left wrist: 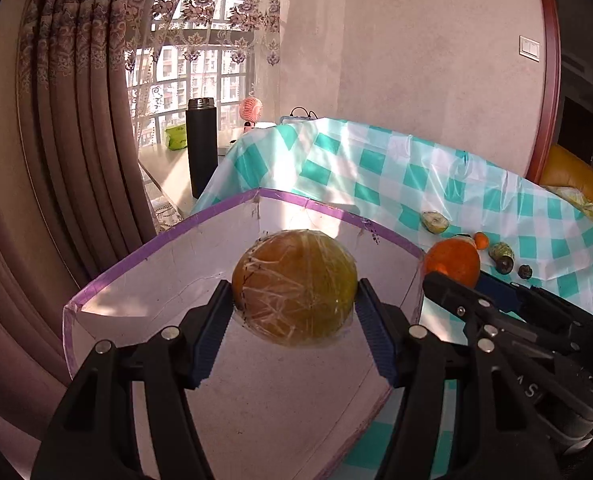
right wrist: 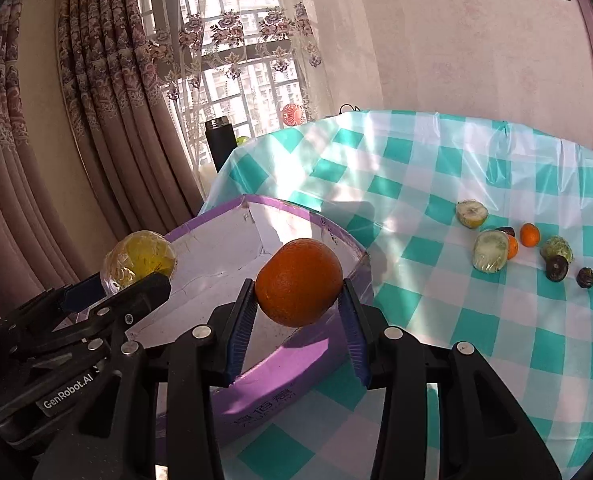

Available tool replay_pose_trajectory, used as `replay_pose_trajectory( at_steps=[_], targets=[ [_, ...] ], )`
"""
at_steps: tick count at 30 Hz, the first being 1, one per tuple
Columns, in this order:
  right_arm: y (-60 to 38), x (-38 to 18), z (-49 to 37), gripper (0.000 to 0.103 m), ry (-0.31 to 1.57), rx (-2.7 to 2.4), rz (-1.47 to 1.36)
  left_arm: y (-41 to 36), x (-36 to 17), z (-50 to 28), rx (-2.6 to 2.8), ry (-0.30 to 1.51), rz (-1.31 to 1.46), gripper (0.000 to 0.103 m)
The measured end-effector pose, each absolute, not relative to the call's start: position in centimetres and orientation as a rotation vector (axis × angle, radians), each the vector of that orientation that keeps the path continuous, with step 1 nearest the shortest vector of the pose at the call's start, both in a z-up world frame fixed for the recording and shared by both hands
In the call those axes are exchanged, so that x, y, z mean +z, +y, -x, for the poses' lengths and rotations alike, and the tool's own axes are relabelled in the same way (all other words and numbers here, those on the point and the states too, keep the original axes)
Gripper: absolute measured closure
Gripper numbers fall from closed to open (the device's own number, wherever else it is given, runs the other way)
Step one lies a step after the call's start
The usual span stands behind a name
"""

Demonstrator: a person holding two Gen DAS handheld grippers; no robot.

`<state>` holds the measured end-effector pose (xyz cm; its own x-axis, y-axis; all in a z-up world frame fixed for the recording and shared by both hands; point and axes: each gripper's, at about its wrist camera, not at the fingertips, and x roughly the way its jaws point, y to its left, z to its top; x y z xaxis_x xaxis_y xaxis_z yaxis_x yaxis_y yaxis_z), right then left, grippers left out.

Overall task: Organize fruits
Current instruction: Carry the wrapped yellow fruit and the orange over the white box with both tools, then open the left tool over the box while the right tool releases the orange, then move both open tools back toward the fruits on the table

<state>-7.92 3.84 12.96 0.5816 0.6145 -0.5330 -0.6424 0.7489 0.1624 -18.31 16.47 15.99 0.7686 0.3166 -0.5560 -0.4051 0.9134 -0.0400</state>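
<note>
On the left, the left gripper (left wrist: 294,300) pinched a yellow fruit wrapped in plastic (left wrist: 294,288) and held it up over the purple-edged box (left wrist: 144,256). Just to its right, the right gripper (right wrist: 298,304) squeezed a big orange (right wrist: 298,282) above the box's right side. Farther right, more small fruits (right wrist: 490,256) lay together on the desk (right wrist: 416,184) with its green and white checked cloth.

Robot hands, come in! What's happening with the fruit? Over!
Left gripper clamped on wrapped yellow fruit, above purple box. Right gripper clamped on orange, over box's rim. Nothing in the way. More fruit waiting on tablecloth.
</note>
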Motion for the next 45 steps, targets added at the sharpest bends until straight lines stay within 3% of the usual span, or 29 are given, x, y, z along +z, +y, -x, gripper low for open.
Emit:
replay_pose_trajectory(
  at_steps=[14, 32, 34, 36, 39, 45],
  targets=[
    [16.7, 8.8, 8.5, 0.062, 0.781, 0.729, 0.502, 25.1, 10.3, 18.2, 0.475, 0.878, 0.184, 0.041],
    [19.7, 5.3, 6.1, 0.061, 0.902, 0.63, 0.663, 27.7, 8.7, 18.4, 0.508, 0.959, 0.186, 0.039],
    [19.7, 5.3, 6.1, 0.061, 0.914, 0.638, 0.658, 27.8, 8.9, 18.5, 0.495, 0.953, 0.206, 0.033],
    [19.6, 5.5, 6.1, 0.056, 0.904, 0.637, 0.658, 27.8, 9.0, 18.6, 0.483, 0.948, 0.214, 0.031],
    [19.5, 5.9, 6.4, 0.038, 0.887, 0.647, 0.644, 27.7, 8.9, 18.6, 0.482, 0.949, 0.219, 0.029],
    [19.1, 6.6, 6.9, 0.033, 0.844, 0.647, 0.611, 27.5, 9.1, 18.6, 0.493, 0.936, 0.208, 0.024]
  ],
)
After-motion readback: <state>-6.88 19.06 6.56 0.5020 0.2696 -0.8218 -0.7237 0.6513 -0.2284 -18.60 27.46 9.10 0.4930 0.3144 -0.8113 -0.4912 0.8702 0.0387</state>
